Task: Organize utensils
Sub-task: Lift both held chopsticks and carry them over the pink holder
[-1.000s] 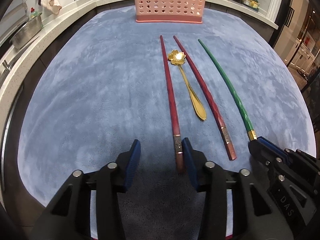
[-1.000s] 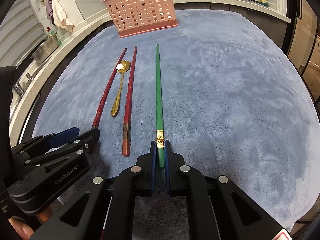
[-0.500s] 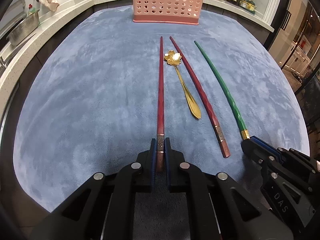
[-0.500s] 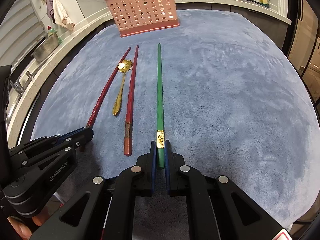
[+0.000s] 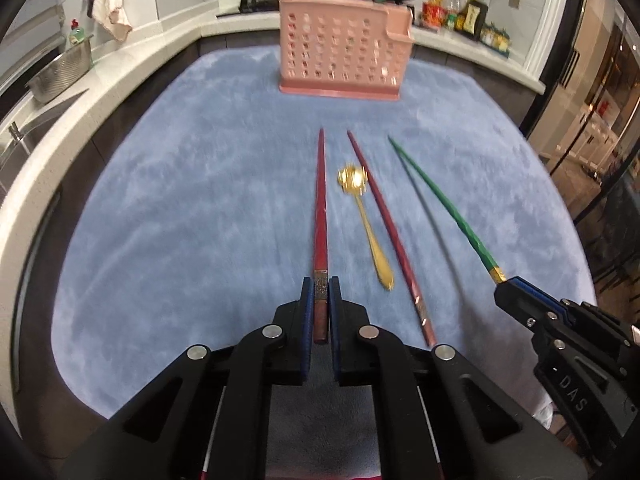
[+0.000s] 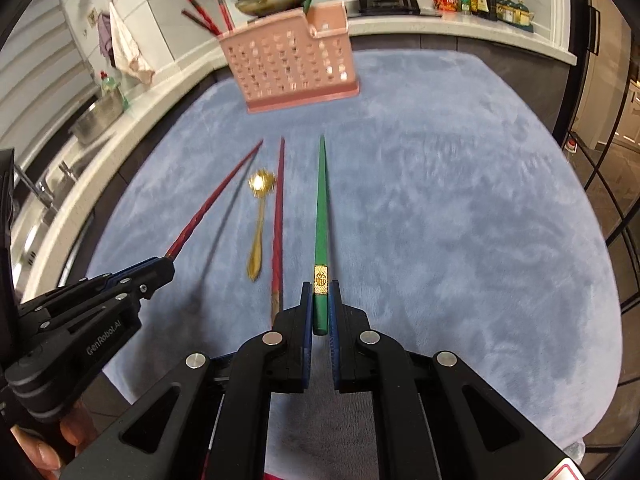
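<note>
Two chopsticks are gripped at once: your left tool [image 5: 319,300] is clamped on the thick end of a dark red lacquered chopstick [image 5: 320,208], your right tool [image 6: 320,300] is clamped on the thick end of a green lacquered chopstick with a gold band [image 6: 321,216]. Both sticks look raised off the blue-grey fabric-covered surface [image 6: 460,220], each casting a shadow beneath, tips pointing far toward the pink perforated plastic utensil basket [image 5: 344,56] at the far edge. On the cloth between them lie a second dark red chopstick [image 5: 390,240] and a gold flower-bowl spoon [image 5: 366,224], close together, neither touched.

Step in hand, as I read it: carry both sticks to the basket.

- Keep the grip firm; you hold only the very ends, so the long tips will swing easily.
- Lift tips above the basket rim before moving far.
- Red sticks show at the basket's left side, a green one at its small right compartment; match colours, I'd guess.
- Tilt tips down and release only once well inside.
- Keep the two tools apart so the sticks don't cross.
</note>
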`<action>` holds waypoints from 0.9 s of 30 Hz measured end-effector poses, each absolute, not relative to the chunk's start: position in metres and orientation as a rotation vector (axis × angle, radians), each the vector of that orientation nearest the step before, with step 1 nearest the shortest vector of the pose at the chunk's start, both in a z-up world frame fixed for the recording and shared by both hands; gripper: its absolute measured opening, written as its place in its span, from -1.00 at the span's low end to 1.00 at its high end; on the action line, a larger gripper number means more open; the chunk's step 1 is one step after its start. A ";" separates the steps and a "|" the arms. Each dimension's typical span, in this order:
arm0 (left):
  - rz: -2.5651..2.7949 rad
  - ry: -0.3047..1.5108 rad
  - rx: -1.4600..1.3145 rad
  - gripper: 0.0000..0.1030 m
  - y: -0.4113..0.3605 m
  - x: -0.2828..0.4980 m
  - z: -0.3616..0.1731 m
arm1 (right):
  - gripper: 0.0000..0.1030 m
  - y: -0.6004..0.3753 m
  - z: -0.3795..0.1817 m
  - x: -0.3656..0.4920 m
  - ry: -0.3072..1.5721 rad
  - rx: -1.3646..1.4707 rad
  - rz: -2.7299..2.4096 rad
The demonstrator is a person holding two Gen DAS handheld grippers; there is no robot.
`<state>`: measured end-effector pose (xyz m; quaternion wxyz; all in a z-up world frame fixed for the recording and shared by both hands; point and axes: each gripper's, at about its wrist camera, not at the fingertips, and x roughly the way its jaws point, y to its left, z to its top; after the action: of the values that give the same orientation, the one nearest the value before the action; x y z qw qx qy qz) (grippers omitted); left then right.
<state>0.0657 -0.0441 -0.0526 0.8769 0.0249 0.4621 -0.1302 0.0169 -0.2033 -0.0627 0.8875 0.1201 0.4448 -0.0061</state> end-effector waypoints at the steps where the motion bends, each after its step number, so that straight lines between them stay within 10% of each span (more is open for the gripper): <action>1: -0.270 0.951 0.046 -0.87 -0.042 0.068 -0.046 | -0.87 -0.206 -0.054 0.018 0.908 0.253 -0.014; 27: -0.274 0.645 -0.035 -0.87 -0.031 0.199 0.146 | -0.87 -0.258 0.133 0.138 0.571 0.314 0.045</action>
<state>0.1985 -0.0307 0.1459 0.9390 -0.0171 0.3162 -0.1343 0.1382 -0.2584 0.1334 0.9472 0.1543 0.2803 0.0222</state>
